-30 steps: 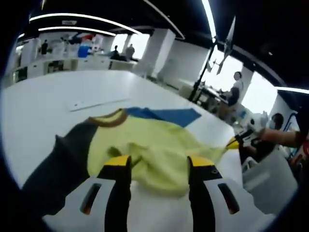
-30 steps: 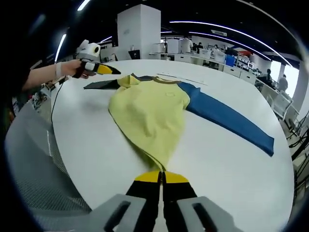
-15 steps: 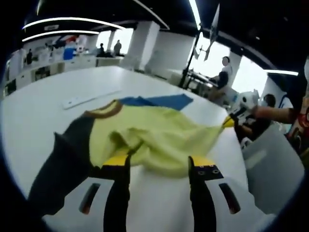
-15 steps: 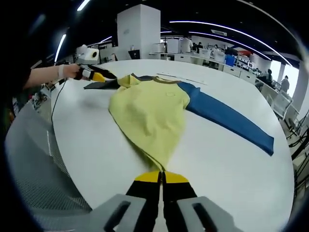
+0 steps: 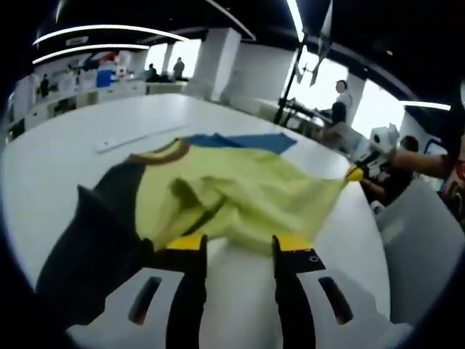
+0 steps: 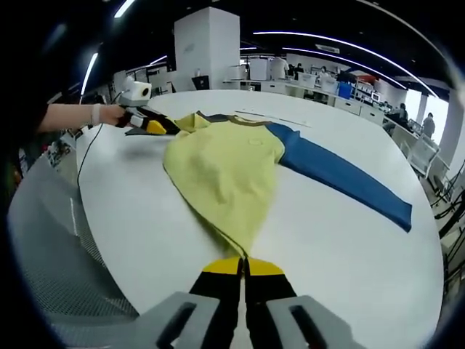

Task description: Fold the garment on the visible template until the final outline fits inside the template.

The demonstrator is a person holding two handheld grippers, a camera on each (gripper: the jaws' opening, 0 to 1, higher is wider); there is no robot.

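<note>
1. Left gripper view: left claw (image 5: 236,243) is lower and closer to the shirt (image 5: 232,200) than 1 s ago. Jaws have narrowed but still stand apart, tips at the bunched yellow fabric beside the dark sleeve (image 5: 94,251). Can't tell if cloth is caught yet.
2. Right gripper view: right claw (image 6: 243,266) jaws pressed together, pinching the shirt's (image 6: 225,171) hem corner. No shift vs 1 s ago. Left claw (image 6: 149,125) has dropped to the shirt's far edge by the dark sleeve.
3. Meaning (judged): left grab is about to land; fold not begun.
4. Shirt lies on the white table (image 6: 327,240), body stretched. Long axis runs from the right claw to the collar (image 6: 251,121), collar pointing away.
5. Blue sleeve (image 6: 349,178) lies flat, angling off right in the right gripper view.
</note>
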